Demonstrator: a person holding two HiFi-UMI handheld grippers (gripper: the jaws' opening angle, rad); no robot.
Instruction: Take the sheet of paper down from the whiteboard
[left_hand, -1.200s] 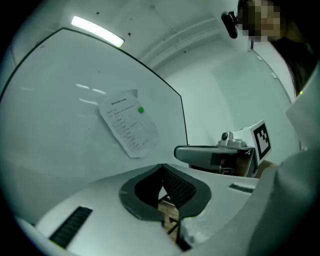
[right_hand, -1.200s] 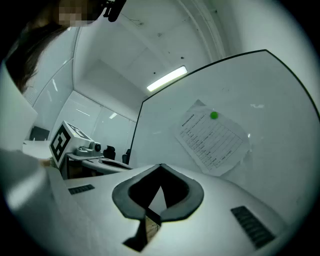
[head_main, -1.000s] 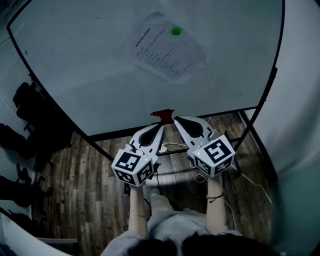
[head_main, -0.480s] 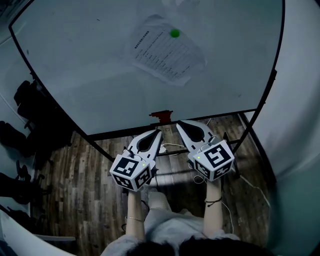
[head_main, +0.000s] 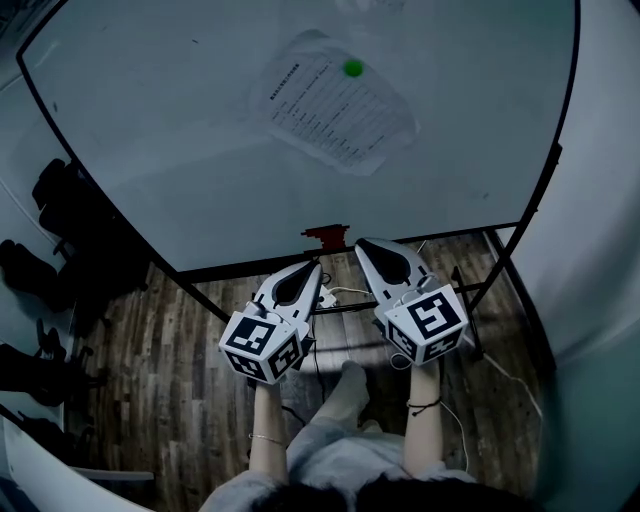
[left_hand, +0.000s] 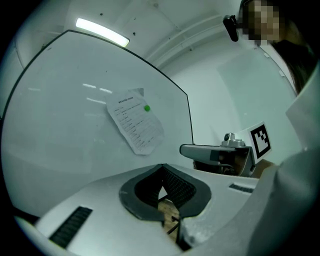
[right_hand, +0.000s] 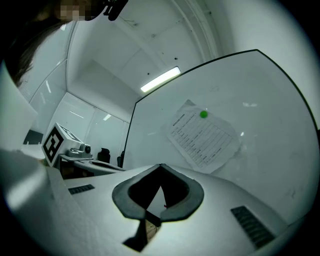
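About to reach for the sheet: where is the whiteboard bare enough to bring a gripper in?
The whiteboard is bare left of the sheet, out to its left edge, and below it down to the red object on the bottom edge. Crowded only at the green magnet pinning the sheet.

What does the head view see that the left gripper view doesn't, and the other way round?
Only the head view shows the wooden floor and the small red thing at the bottom edge of the whiteboard.

Only the left gripper view shows the long ceiling light, and the left gripper from close up, its jaws together with nothing between them.

Both show the whiteboard, the sheet of paper stuck to it under a green magnet, and the right gripper.
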